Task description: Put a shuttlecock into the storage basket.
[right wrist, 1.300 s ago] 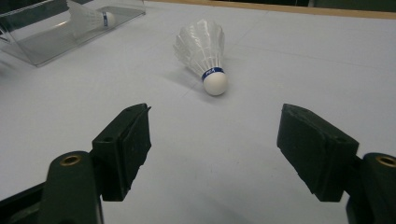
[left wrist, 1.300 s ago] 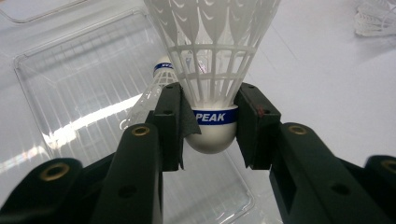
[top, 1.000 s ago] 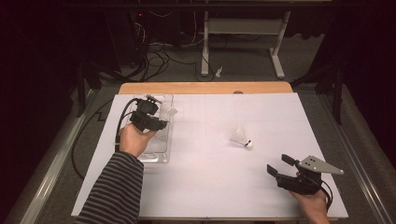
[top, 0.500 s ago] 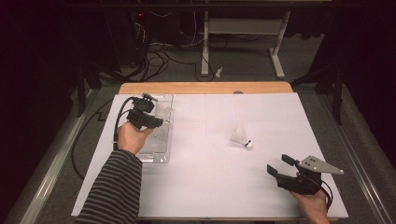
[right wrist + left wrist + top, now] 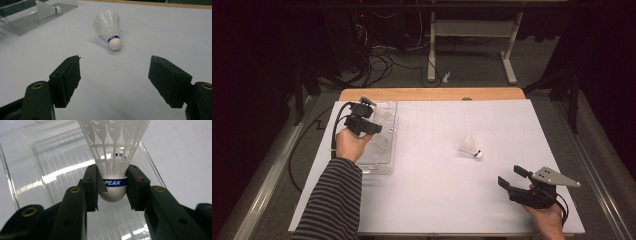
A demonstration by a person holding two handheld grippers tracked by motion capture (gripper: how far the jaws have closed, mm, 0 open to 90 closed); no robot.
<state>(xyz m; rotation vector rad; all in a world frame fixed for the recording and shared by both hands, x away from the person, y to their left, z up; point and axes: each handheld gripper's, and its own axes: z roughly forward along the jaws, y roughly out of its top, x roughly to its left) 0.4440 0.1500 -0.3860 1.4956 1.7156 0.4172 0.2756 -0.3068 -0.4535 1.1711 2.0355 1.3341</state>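
A white sheet (image 5: pixel 437 175) covers the wooden table in a dark room. The left gripper (image 5: pixel 113 192), over the clear plastic tray (image 5: pixel 388 145) at the sheet's left edge, pinches the cork of a white feathered shuttlecock (image 5: pixel 113 157). Another seems to lie in the tray already. A second white shuttlecock (image 5: pixel 469 147) lies mid-sheet, well apart, open room all round; the right gripper (image 5: pixel 115 82) waits wide open and empty.
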